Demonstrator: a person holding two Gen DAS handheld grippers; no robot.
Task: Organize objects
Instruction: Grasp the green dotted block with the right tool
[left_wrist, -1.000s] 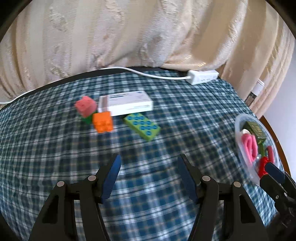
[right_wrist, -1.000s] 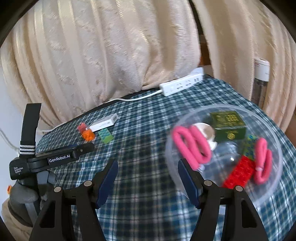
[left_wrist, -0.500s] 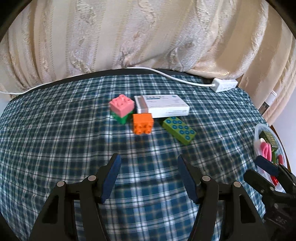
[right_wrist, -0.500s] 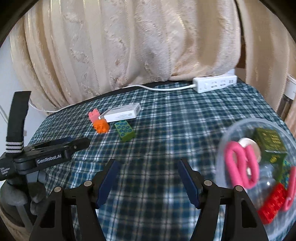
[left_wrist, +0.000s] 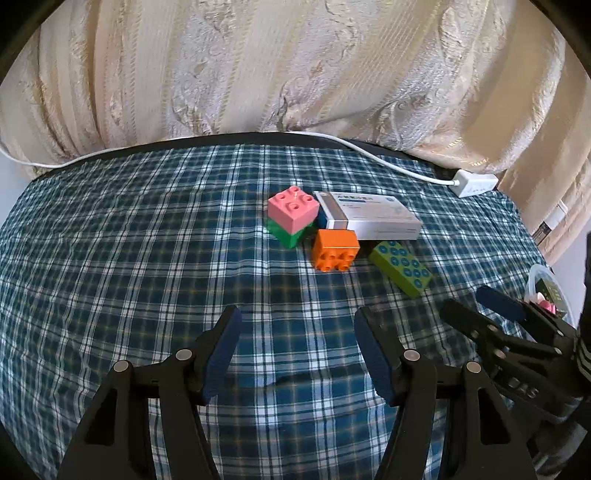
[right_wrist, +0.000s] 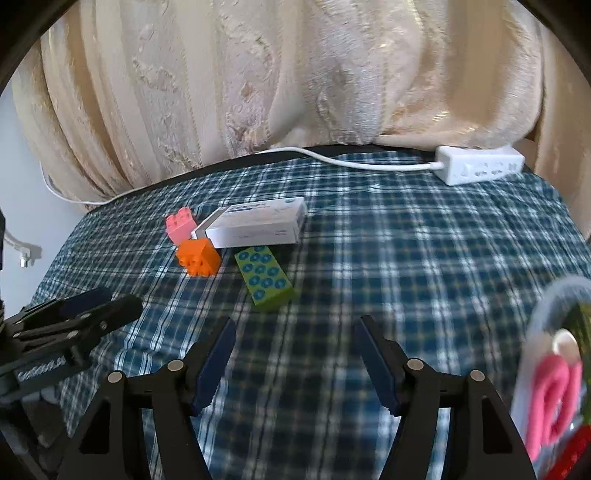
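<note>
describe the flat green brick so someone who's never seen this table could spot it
On the plaid tablecloth, find the white box near the middle. The flat green brick lies just in front of its right end, beside the orange block. It alone is long, low and lime green, with two rows of blue-ringed studs.

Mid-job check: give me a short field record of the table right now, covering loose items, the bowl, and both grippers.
surface: blue plaid tablecloth
loose items: pink block on green block, orange block, green studded flat brick, white carton
bowl: clear plastic bowl at right, holding pink loops, part hidden
left gripper: open, empty
right gripper: open, empty
</note>
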